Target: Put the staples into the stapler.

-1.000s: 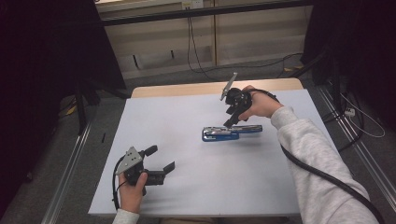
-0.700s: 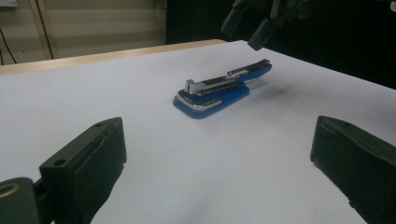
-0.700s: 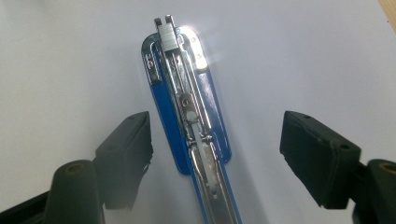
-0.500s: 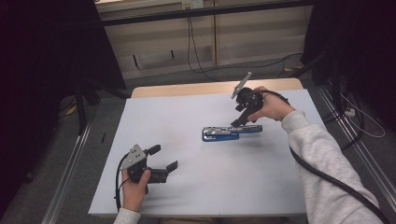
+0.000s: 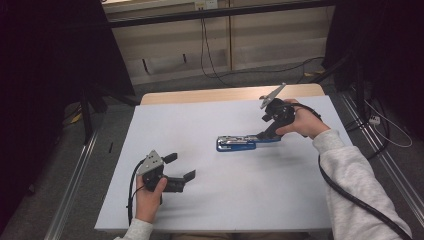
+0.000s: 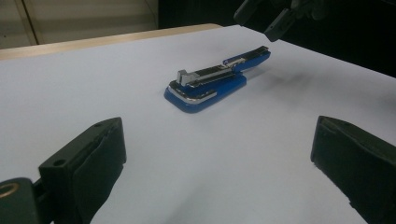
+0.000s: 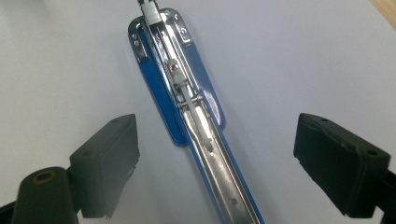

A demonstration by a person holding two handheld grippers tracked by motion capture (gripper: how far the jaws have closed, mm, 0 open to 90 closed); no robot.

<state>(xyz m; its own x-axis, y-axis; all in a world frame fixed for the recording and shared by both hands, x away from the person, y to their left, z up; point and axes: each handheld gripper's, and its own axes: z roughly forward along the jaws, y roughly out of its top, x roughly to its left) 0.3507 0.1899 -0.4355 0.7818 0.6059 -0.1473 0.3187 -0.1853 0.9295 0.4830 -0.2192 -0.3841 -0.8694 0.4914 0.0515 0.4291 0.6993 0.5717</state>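
Note:
A blue stapler (image 5: pixel 244 143) lies on the white tabletop (image 5: pixel 225 200), right of centre, swung open flat with its metal staple channel up. My right gripper (image 5: pixel 265 131) hangs open just above the stapler's right end, jaws pointing down at it. In the right gripper view the stapler (image 7: pixel 187 93) runs up between the two wide-apart jaws of that gripper (image 7: pixel 219 135), untouched. My left gripper (image 5: pixel 180 166) rests open near the front left of the table, empty. In the left gripper view the stapler (image 6: pixel 210 84) lies well ahead of that gripper (image 6: pixel 222 135), with the right gripper (image 6: pixel 275 23) beyond it.
A strip of bare wood (image 5: pixel 225 95) shows along the table's far edge. Cables (image 5: pixel 210 55) trail over the floor behind the table, and metal rails (image 5: pixel 75 175) run along both sides. A thick black cable (image 5: pixel 350 195) hangs from the right gripper beside the sleeve.
My right gripper has moved right and slightly back, from above the stapler's middle to its right end. The stapler and my left gripper stayed where they were.

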